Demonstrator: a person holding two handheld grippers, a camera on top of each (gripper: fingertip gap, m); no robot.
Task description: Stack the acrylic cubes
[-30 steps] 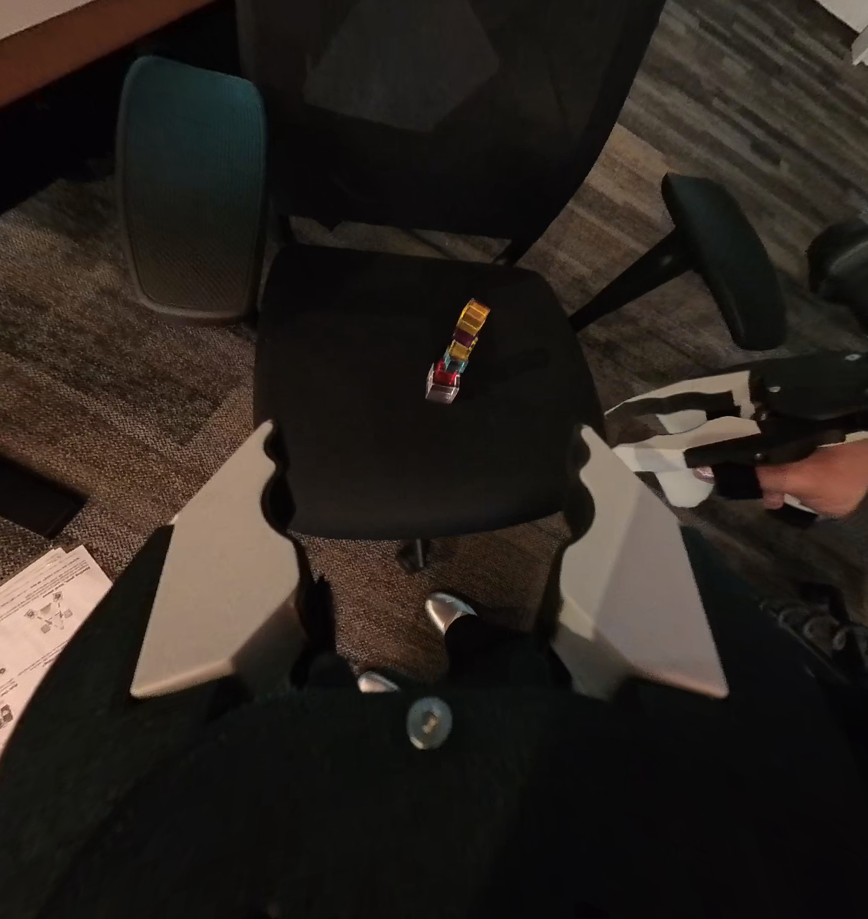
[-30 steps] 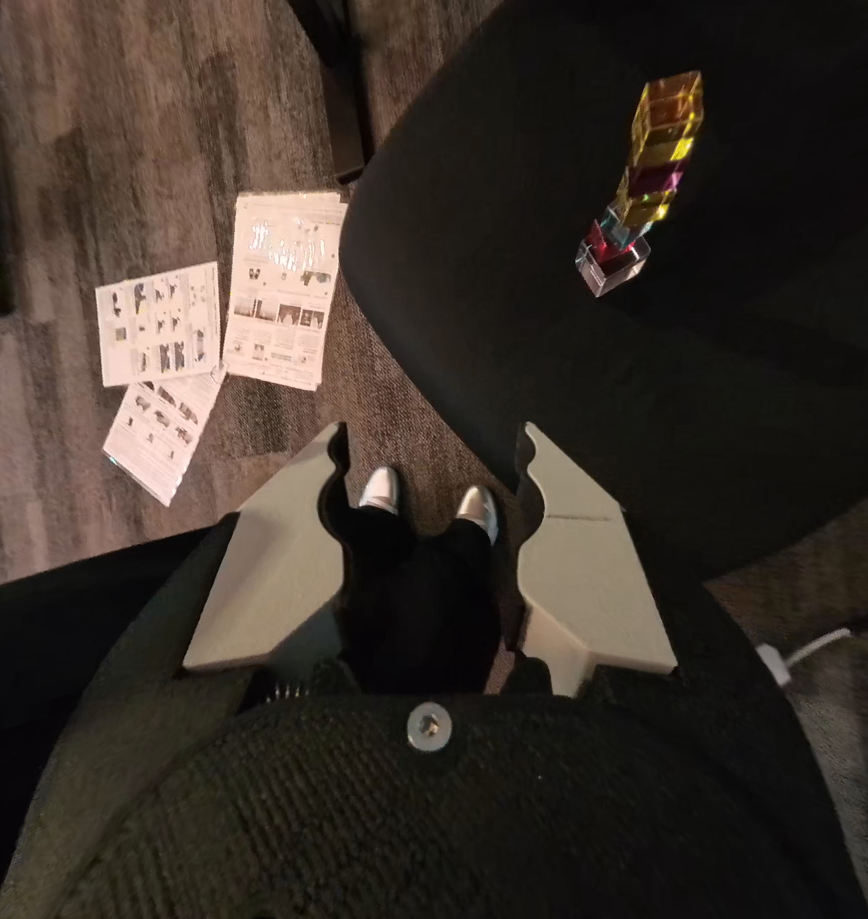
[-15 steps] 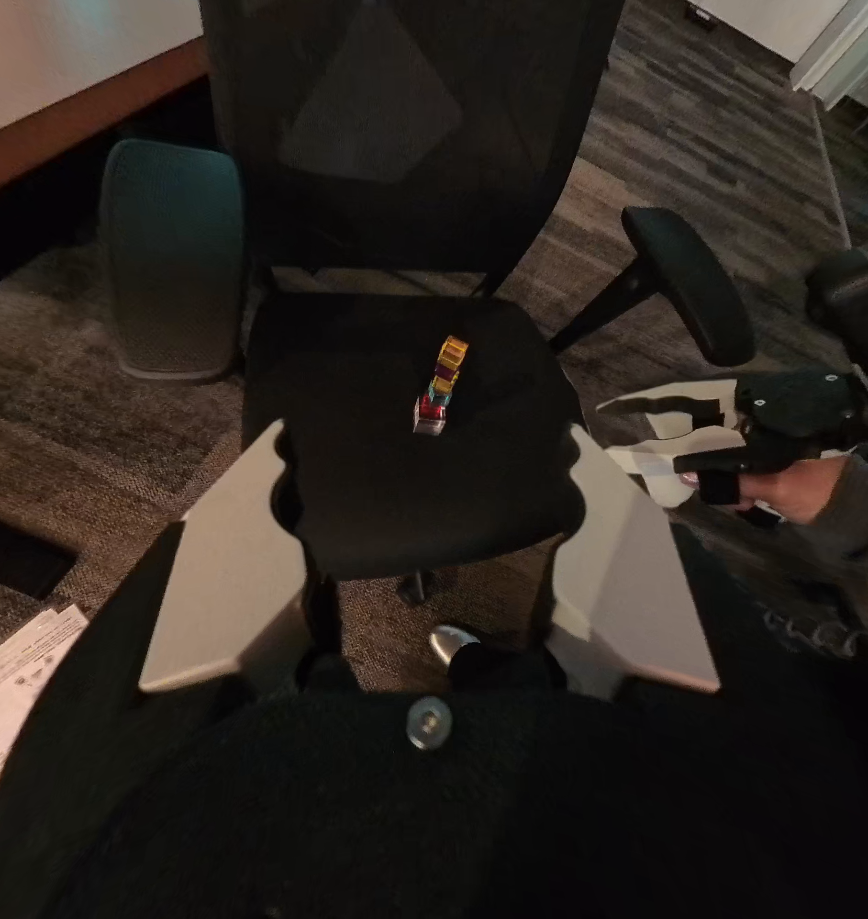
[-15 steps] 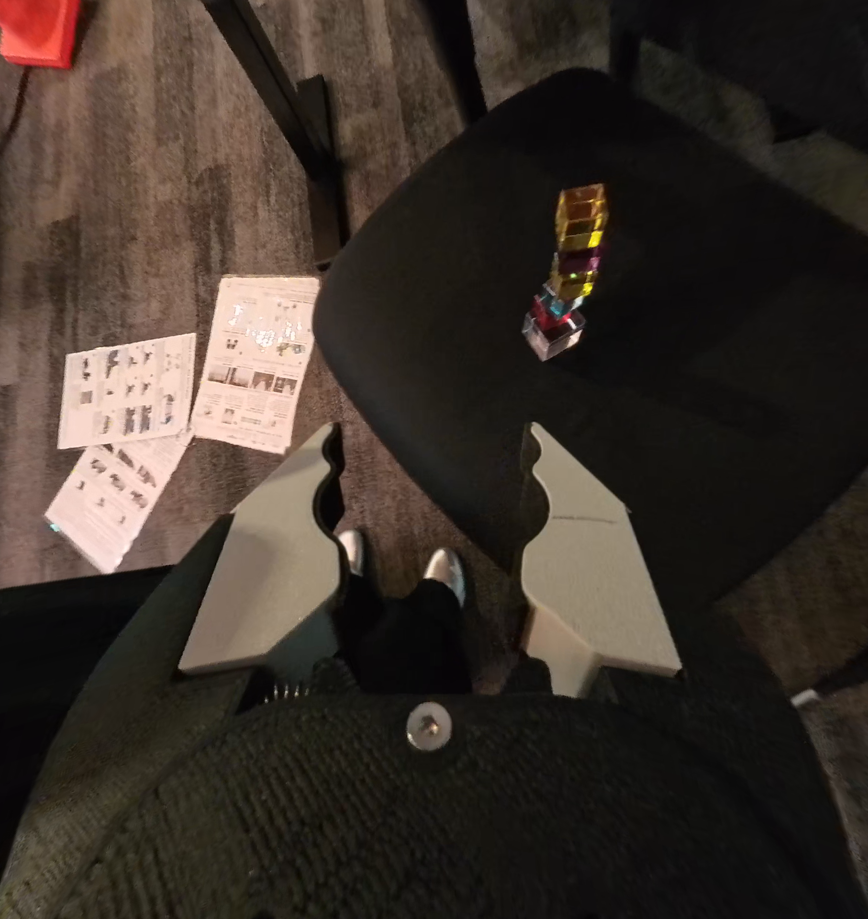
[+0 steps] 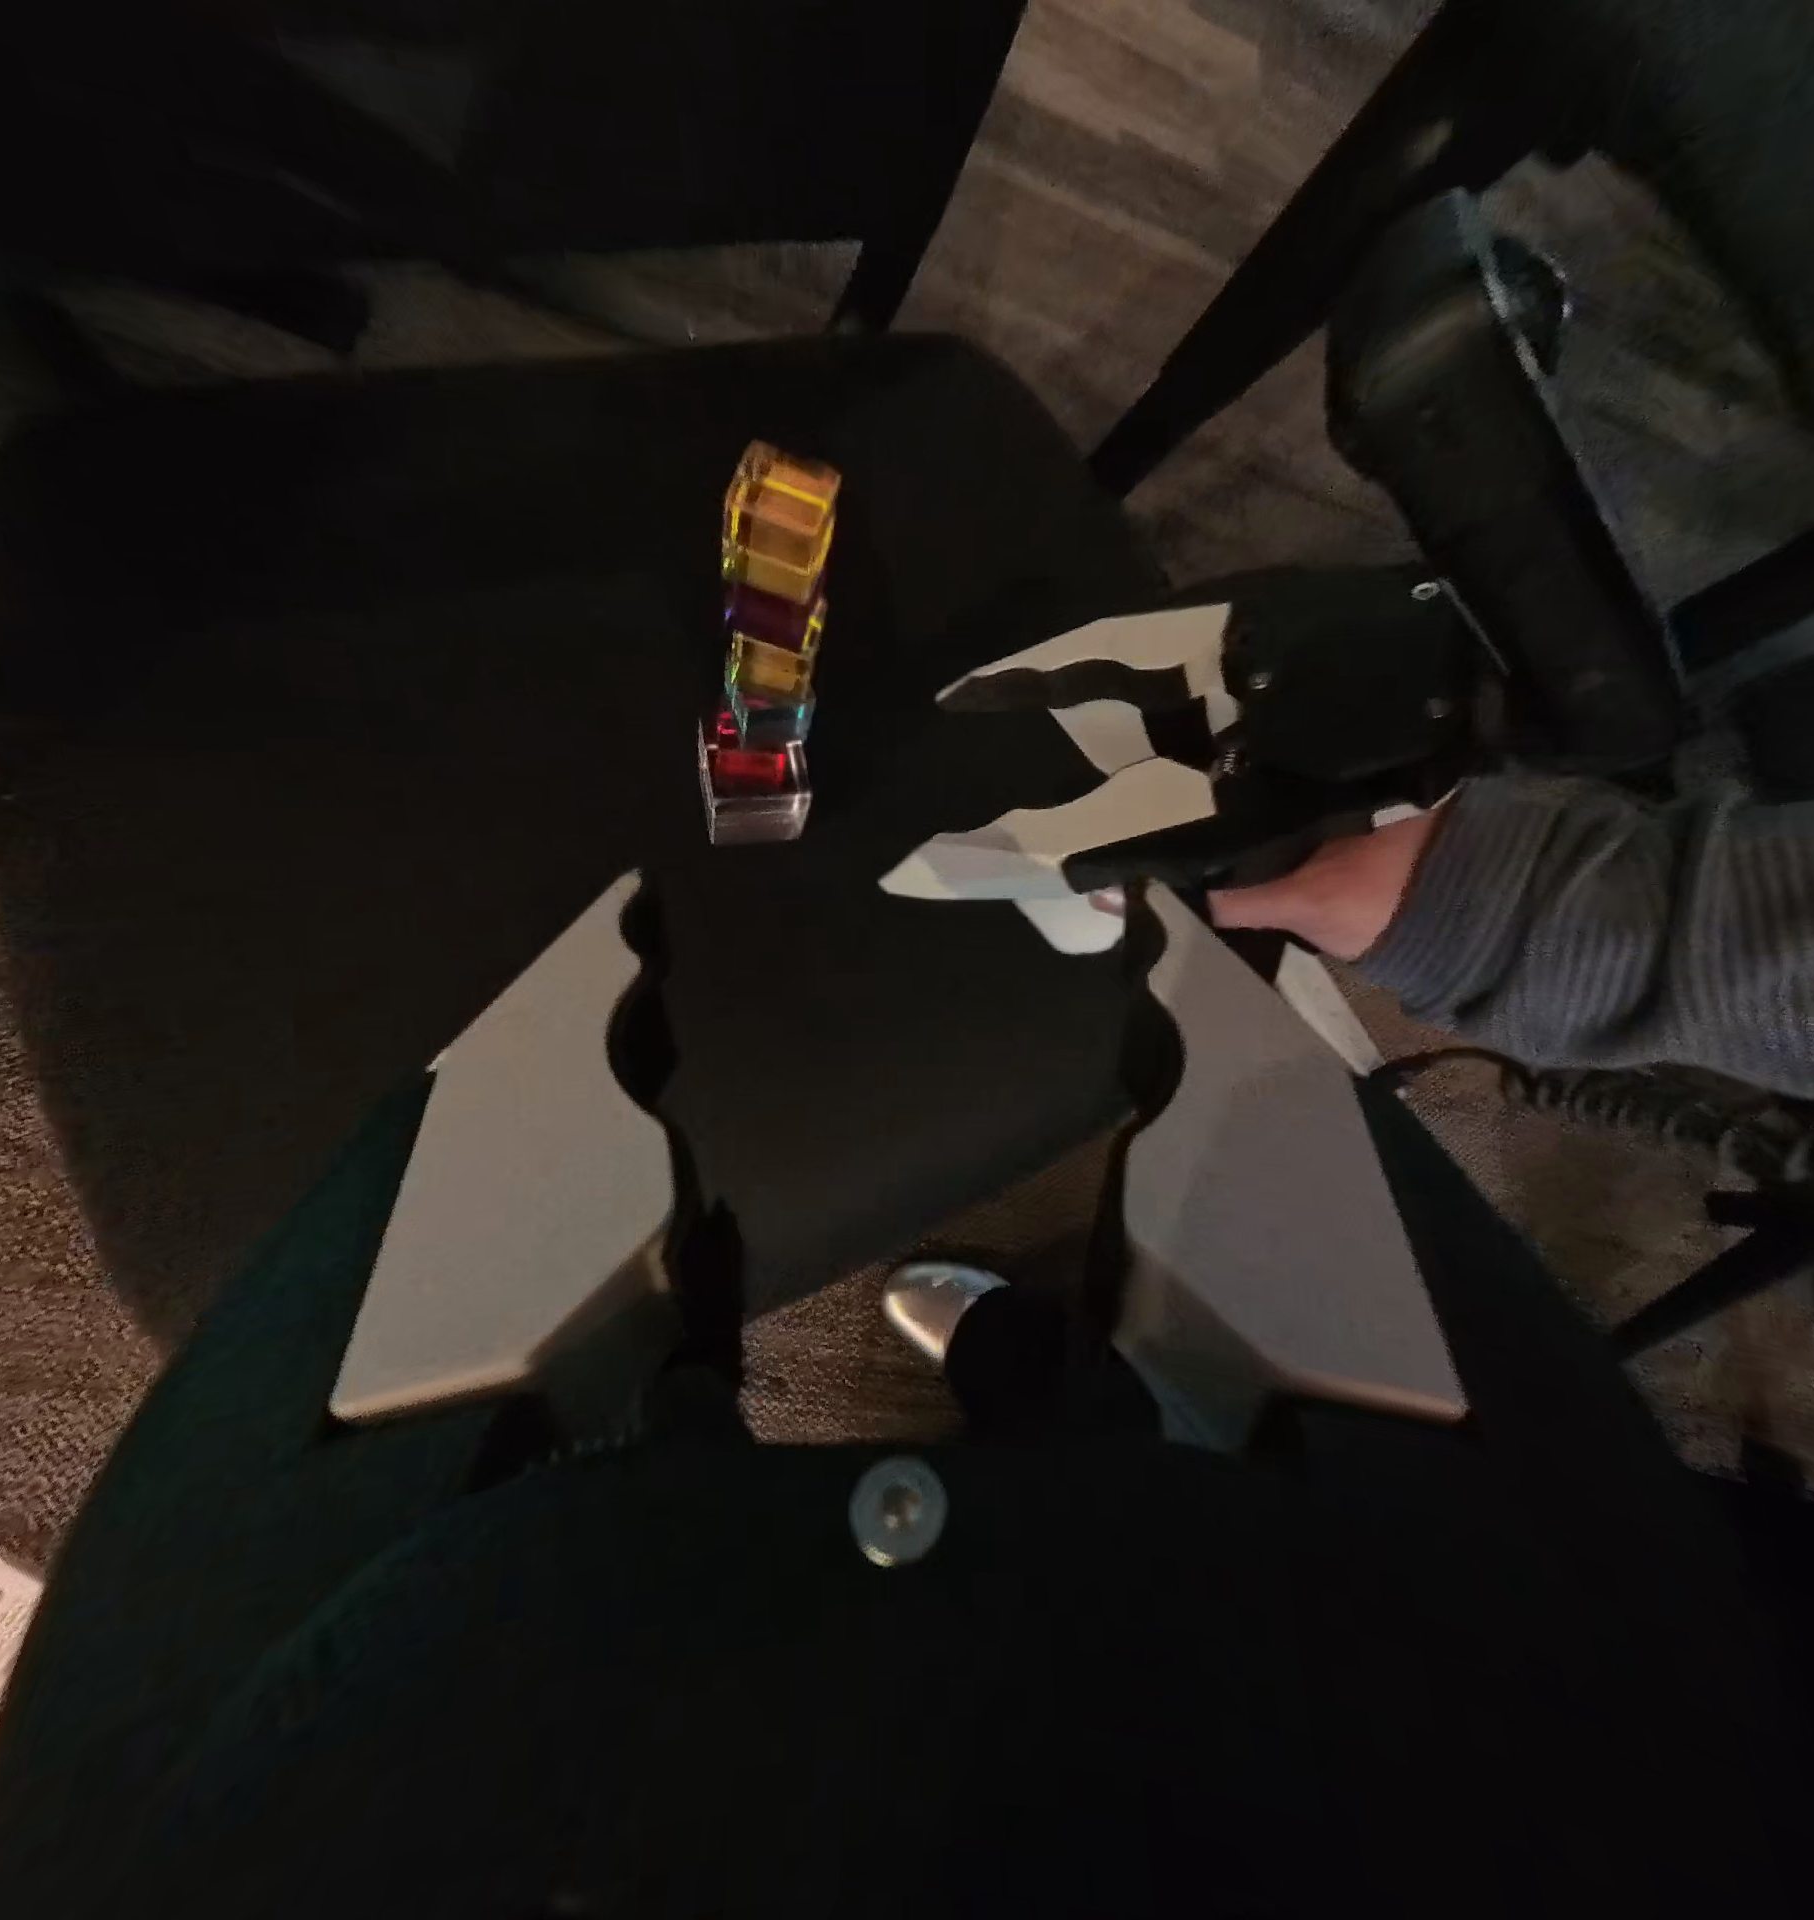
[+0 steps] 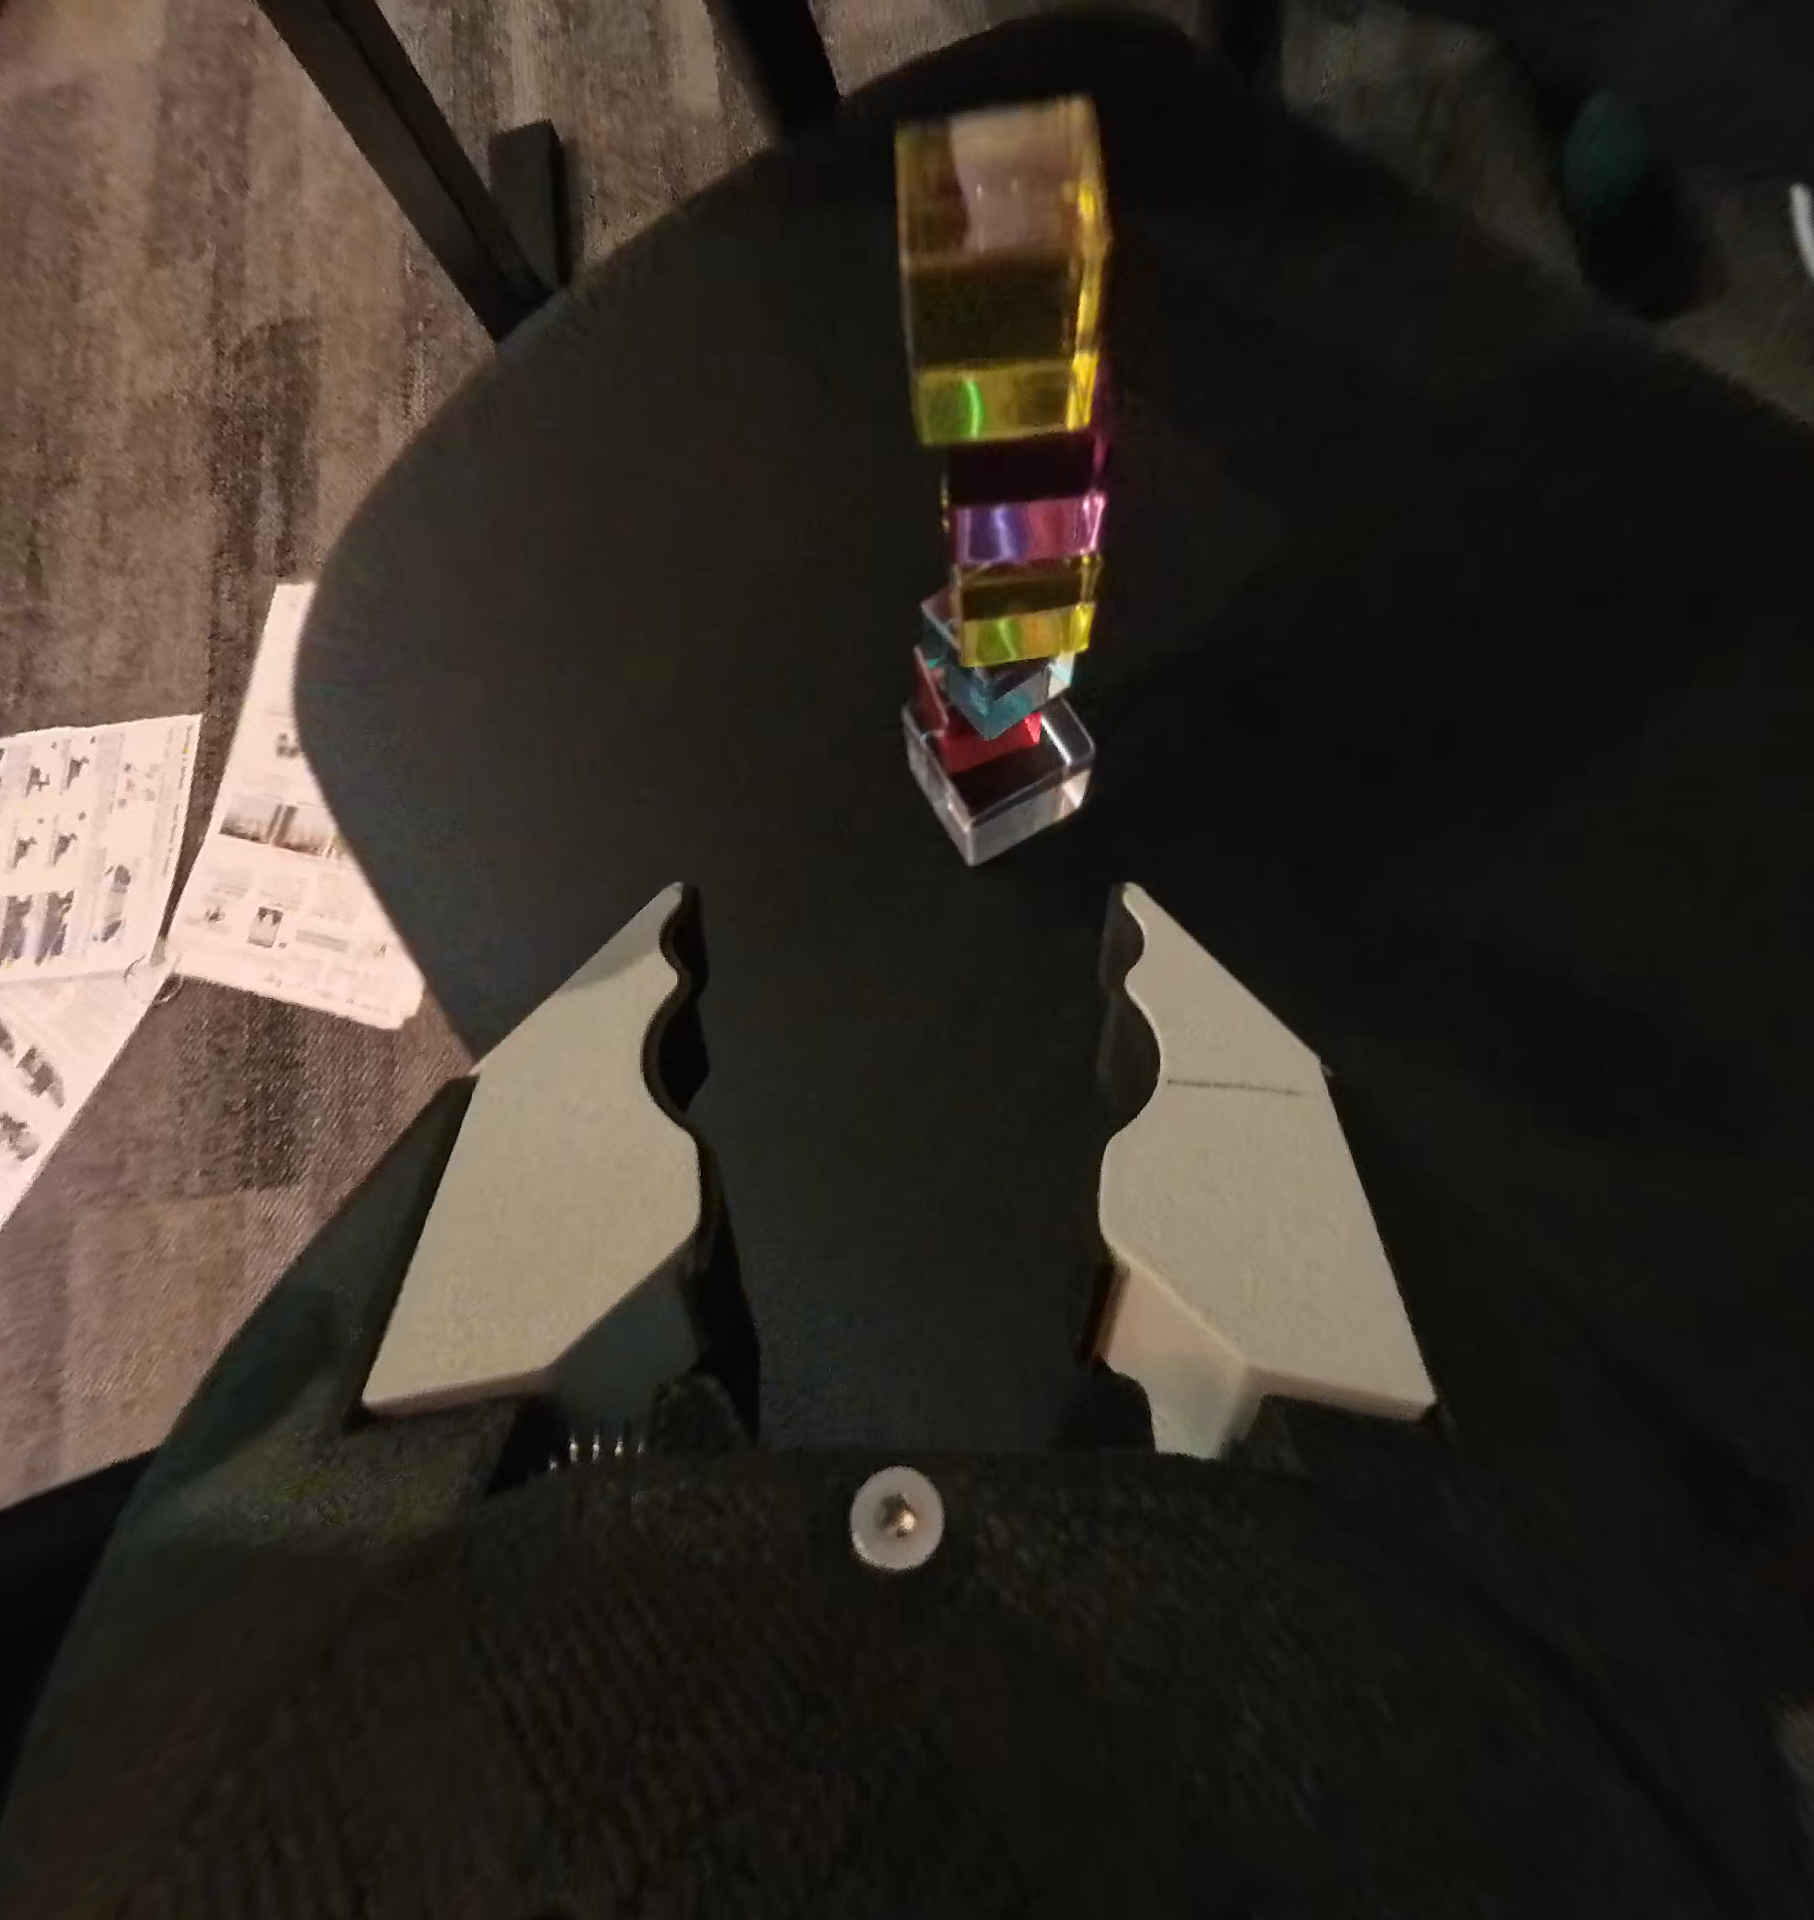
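black chair seat (image 6: 674, 520) with a tower of translucent coloured cubes (image 6: 1002, 499) upright on it

Cube stack (image 6: 1002, 499) on chair seat (image 6: 591, 582) — papers (image 6: 103, 894) on floor, left.

A gripper (image 6: 901, 904) with fingers spread wide and bare hovers over a black seat (image 6: 591, 644). Just beyond stands a cube tower (image 6: 1002, 499). Papers (image 6: 72, 883) lie on the floor, left.

A stack (image 6: 1002, 499) of translucent cubes stands on a black seat (image 6: 591, 582): clear at the bottom, then red, blue, yellow, purple, yellow on top. It leans slightly, ahead of both grippers' spread fingertips, untouched.
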